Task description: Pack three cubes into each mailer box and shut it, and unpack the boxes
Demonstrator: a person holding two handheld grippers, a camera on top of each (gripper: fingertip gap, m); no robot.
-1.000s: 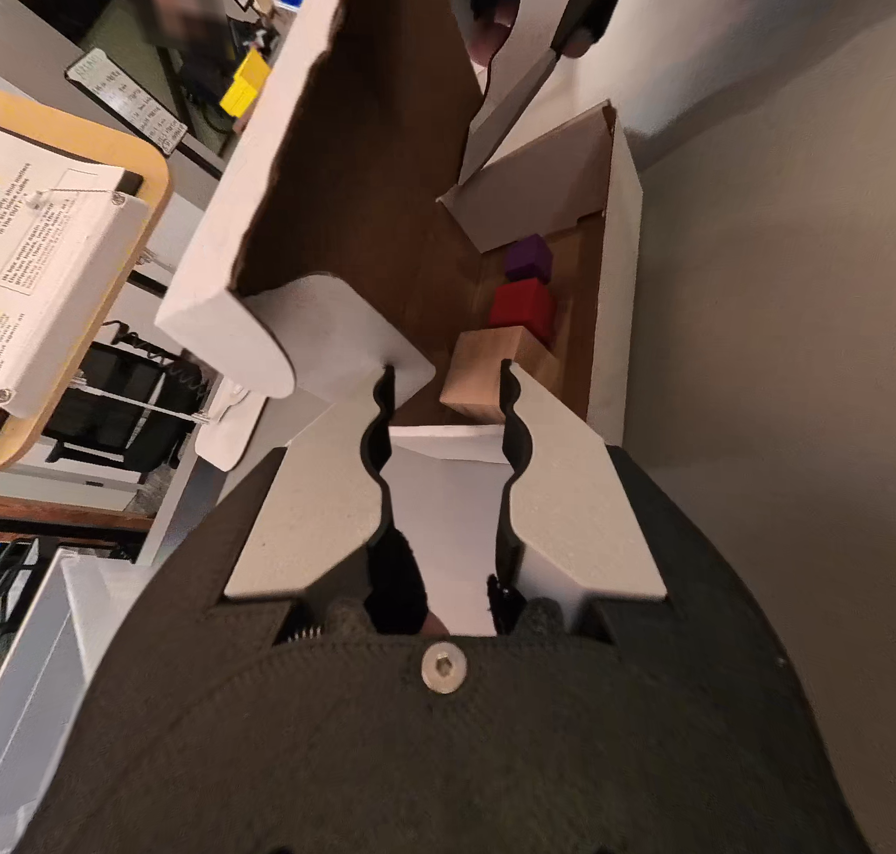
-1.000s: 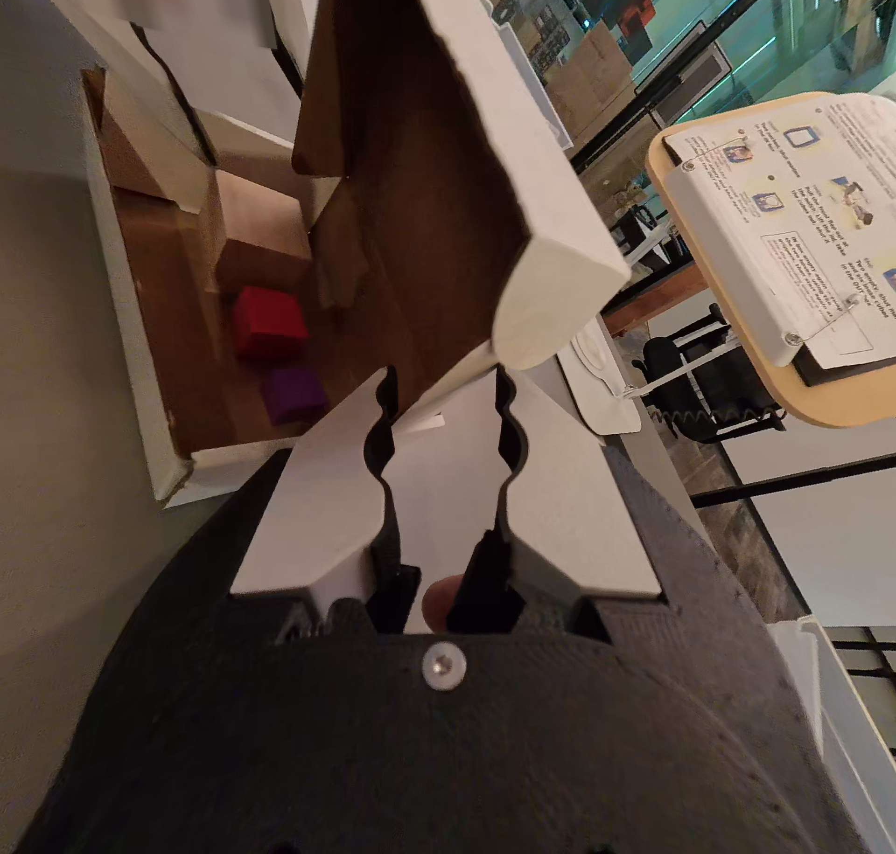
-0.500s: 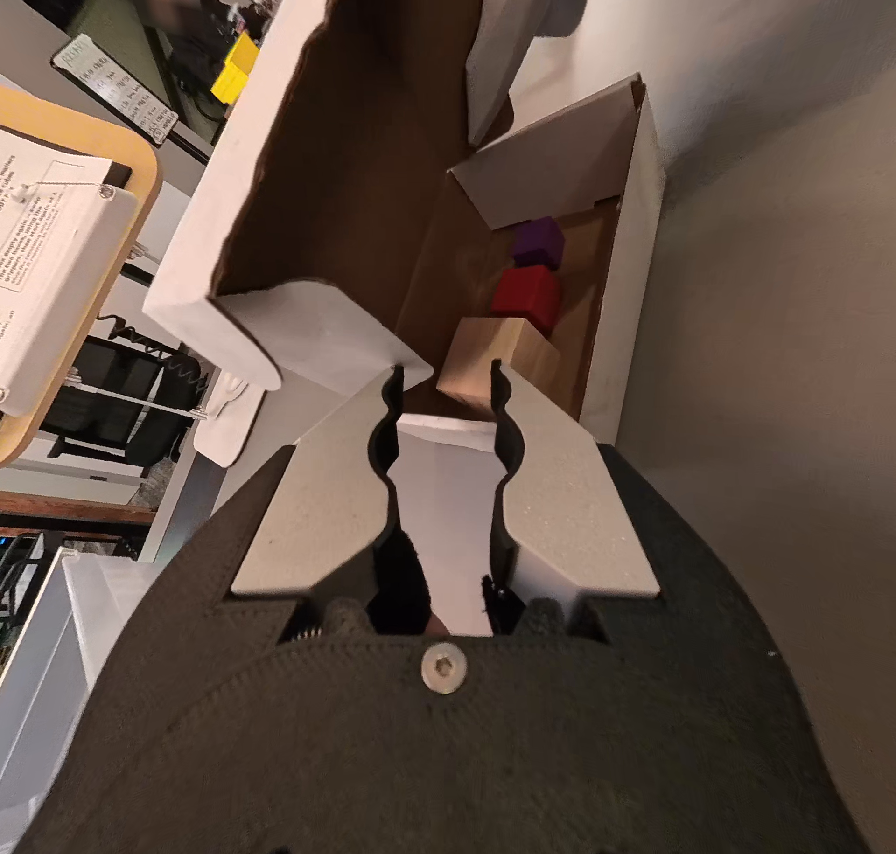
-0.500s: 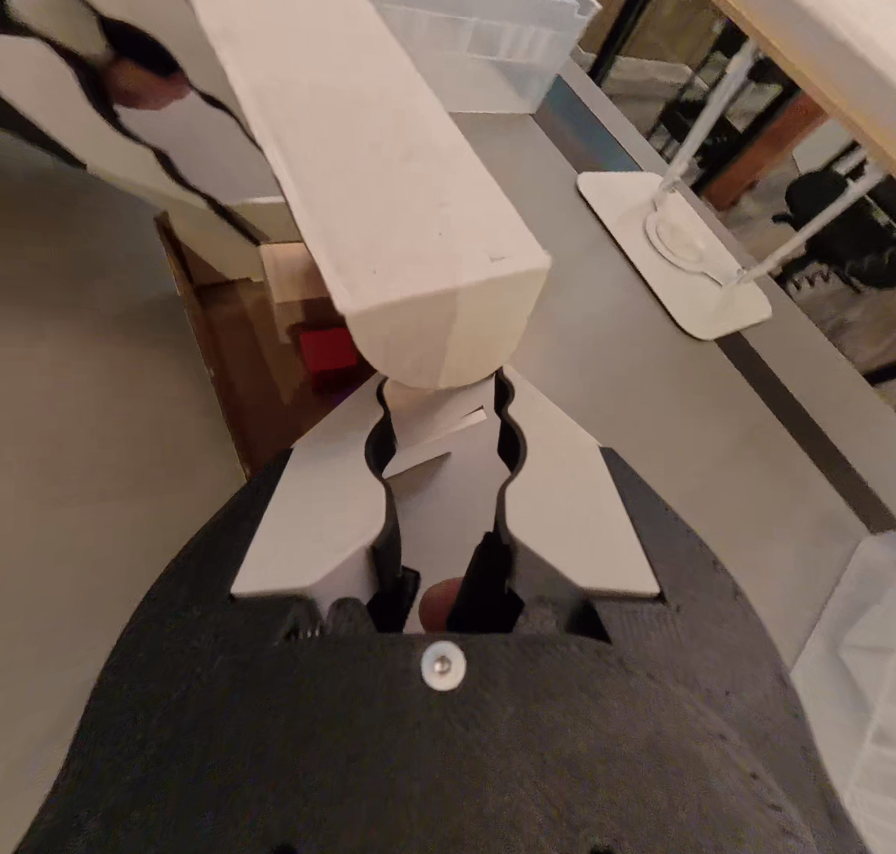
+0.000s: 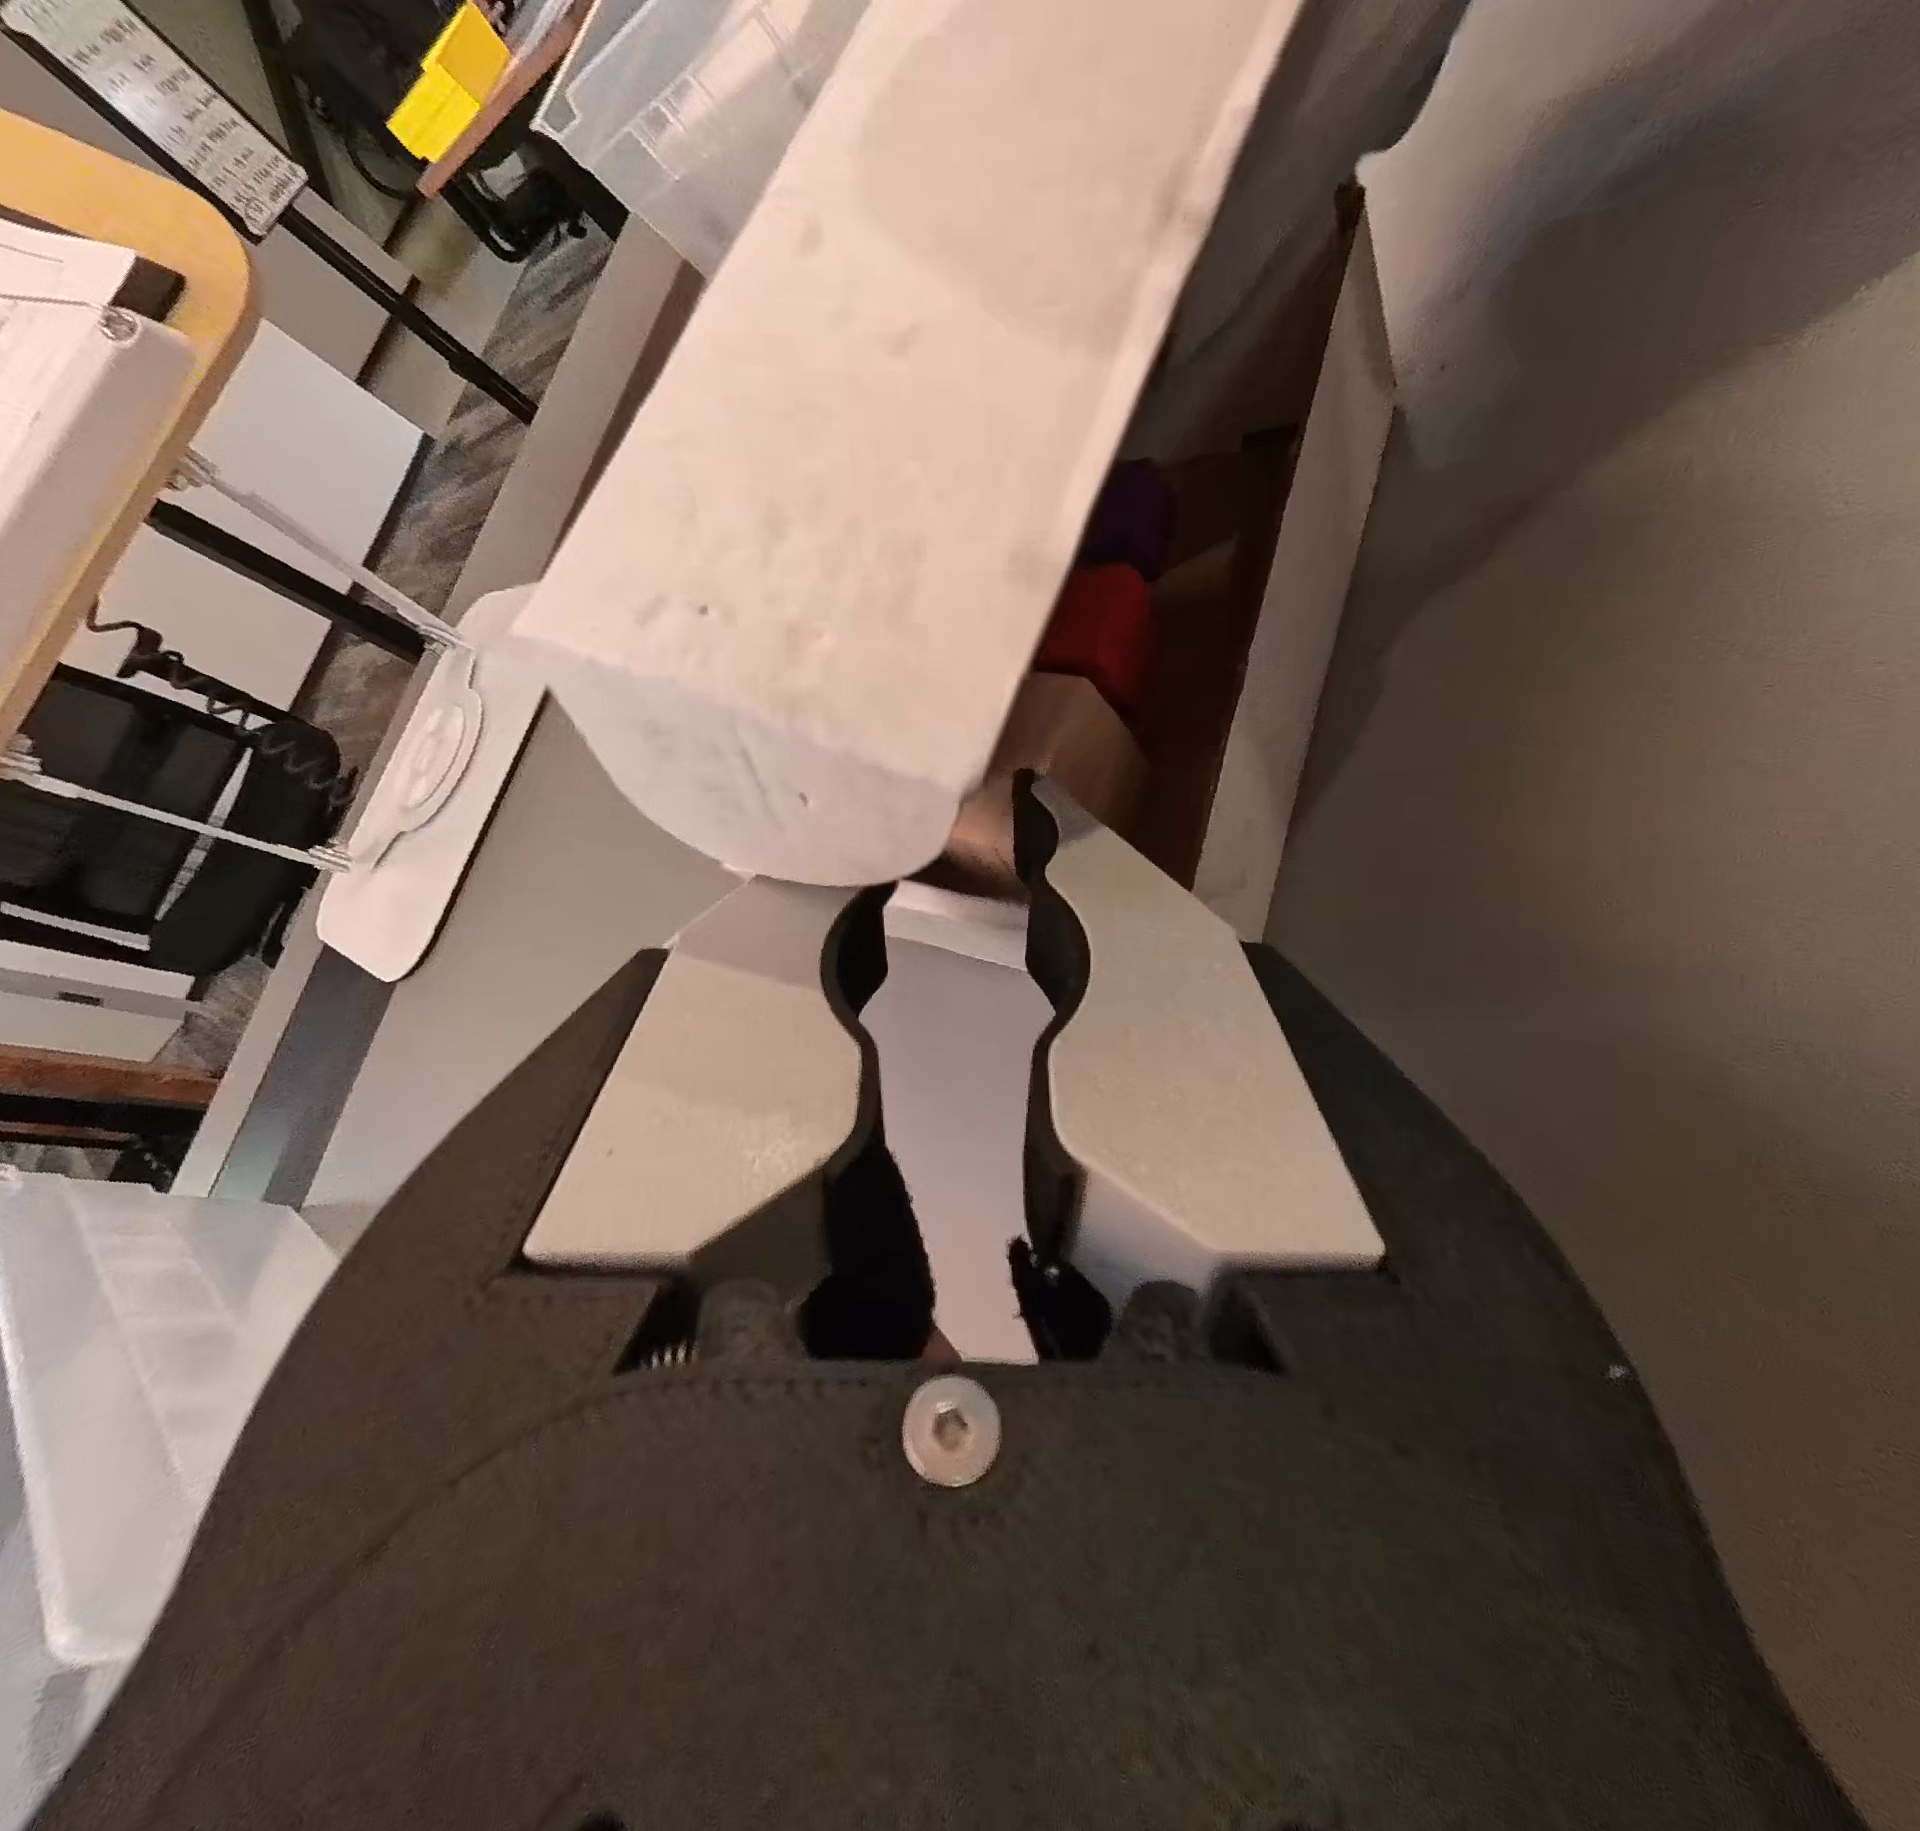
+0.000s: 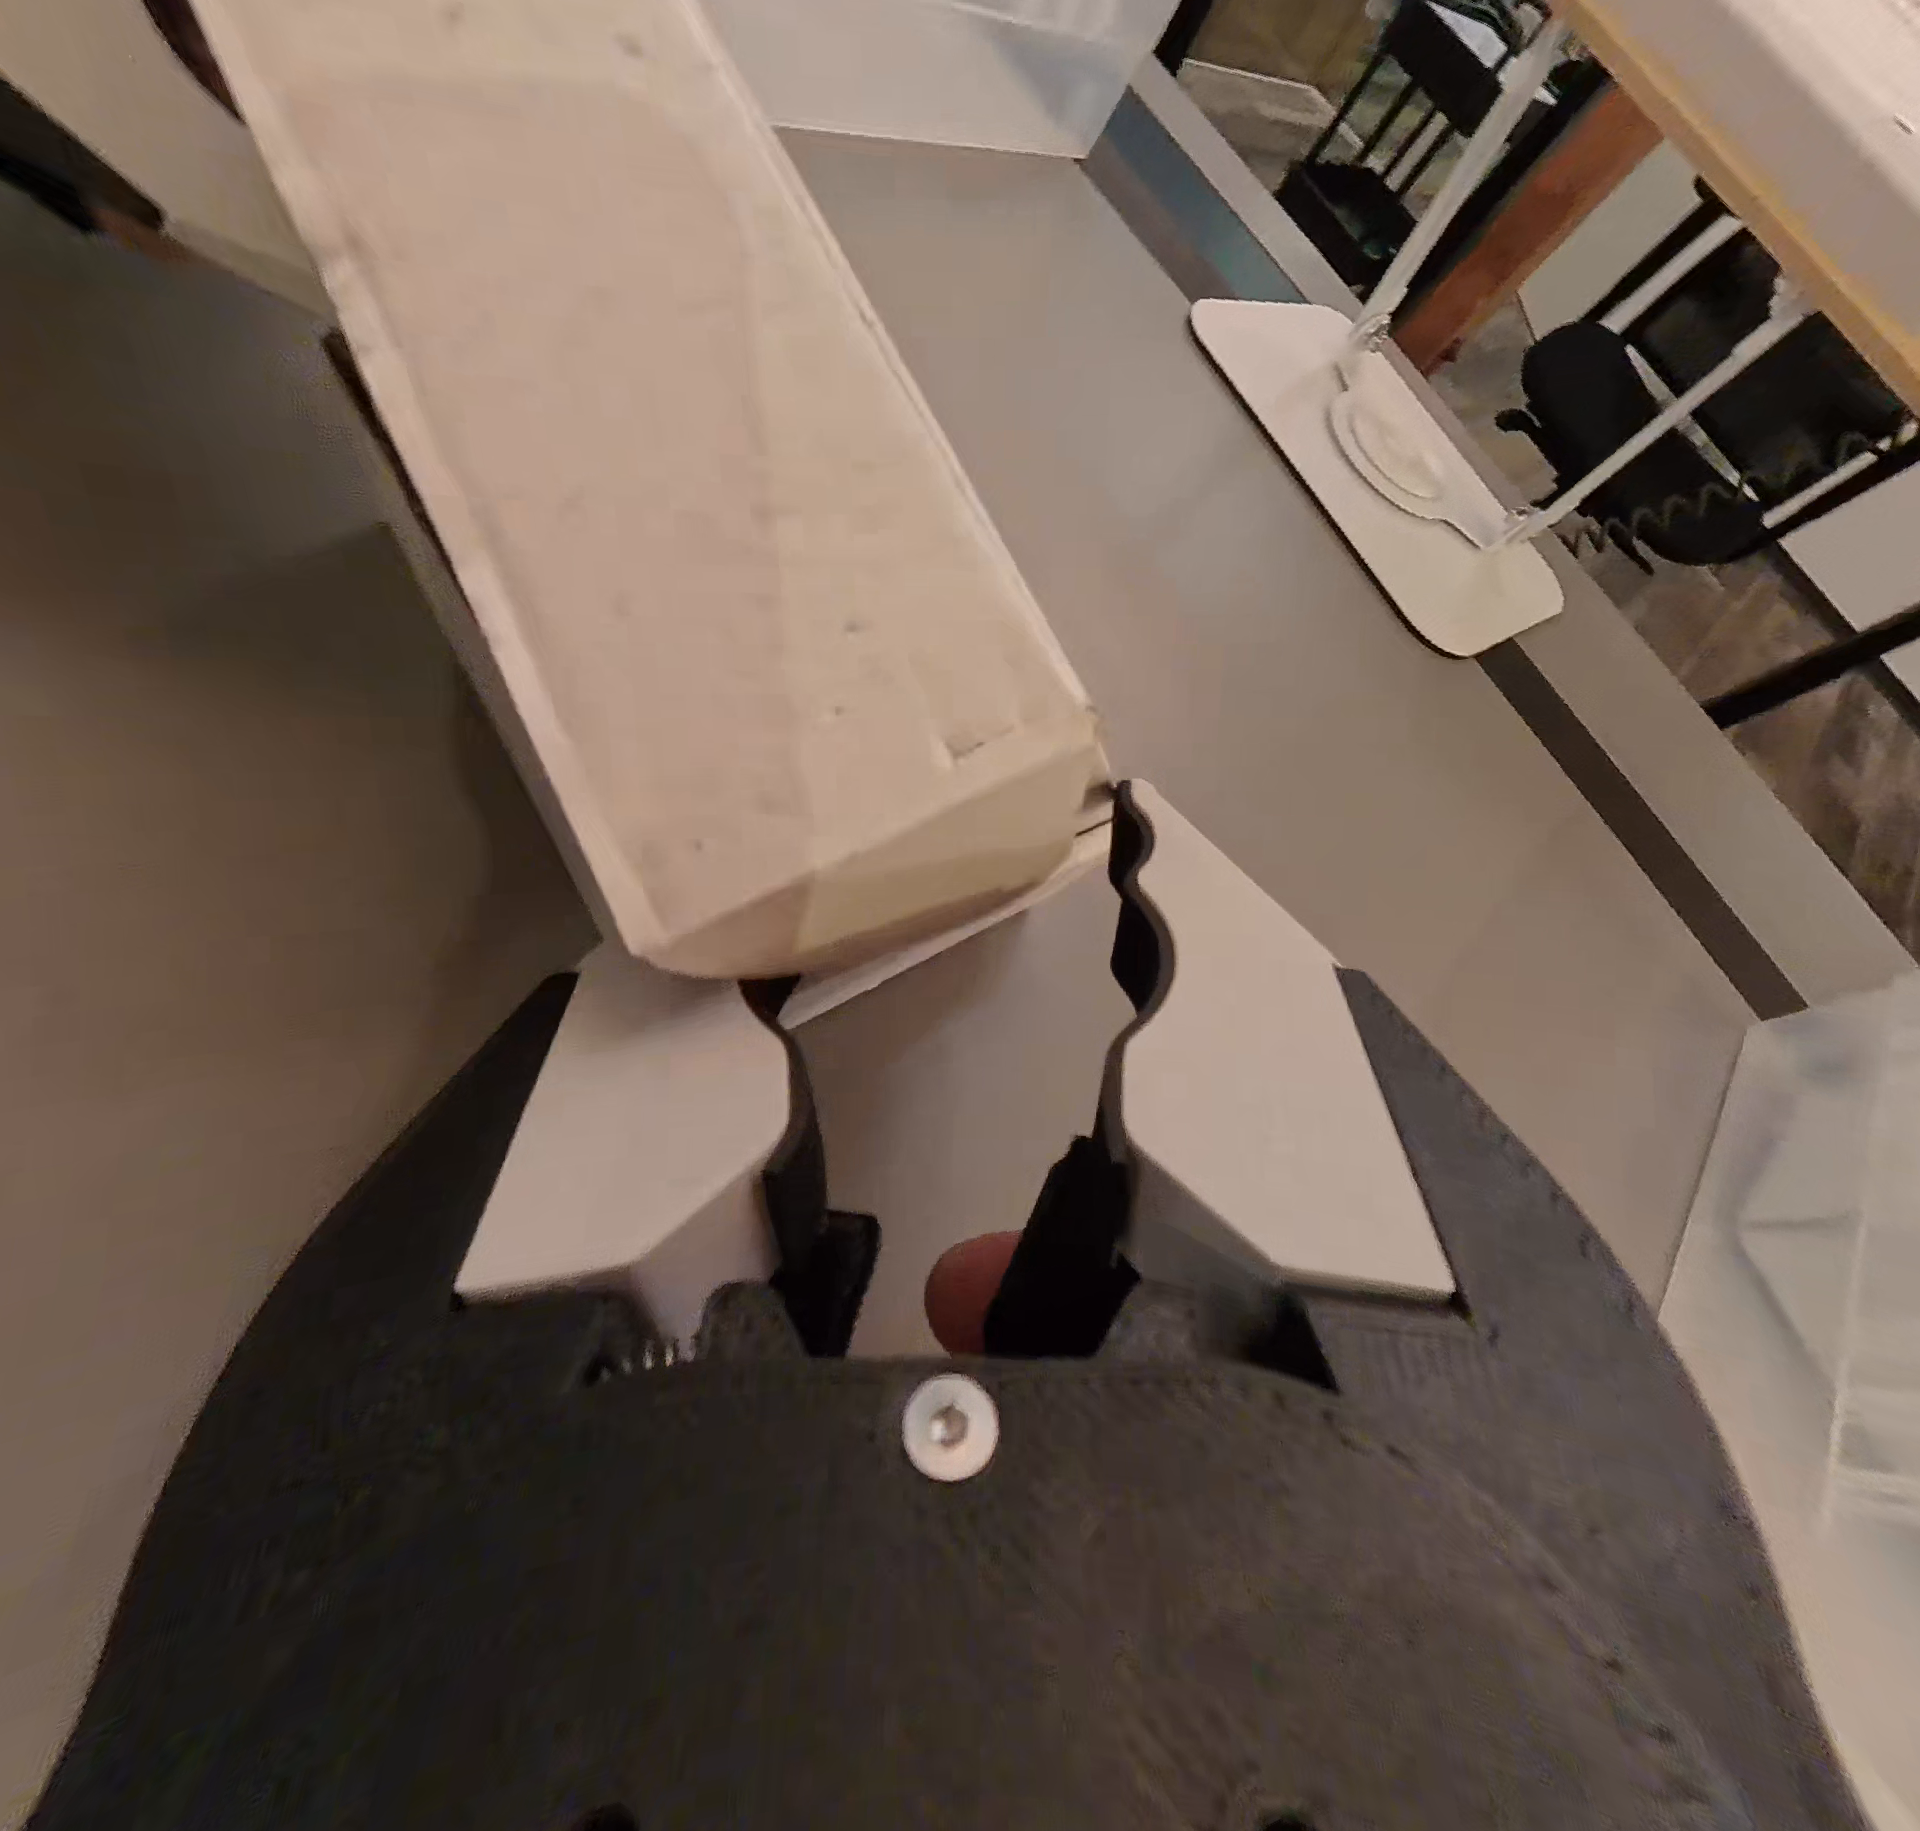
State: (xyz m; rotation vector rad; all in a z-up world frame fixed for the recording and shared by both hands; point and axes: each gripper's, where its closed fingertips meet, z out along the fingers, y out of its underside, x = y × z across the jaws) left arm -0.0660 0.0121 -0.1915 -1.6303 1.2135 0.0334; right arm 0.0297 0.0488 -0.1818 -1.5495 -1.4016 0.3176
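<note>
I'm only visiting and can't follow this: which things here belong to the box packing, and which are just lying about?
Part of the job:
mailer box
its lid
purple cube
red cube
wooden cube
left gripper
right gripper

Just lying about:
clear plastic bin
white stand base
yellow block

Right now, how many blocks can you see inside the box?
3, in a row under the closing lid: the purple cube farthest in, the red cube in the middle, the wooden cube nearest the left gripper. The lid may hide more.
</note>
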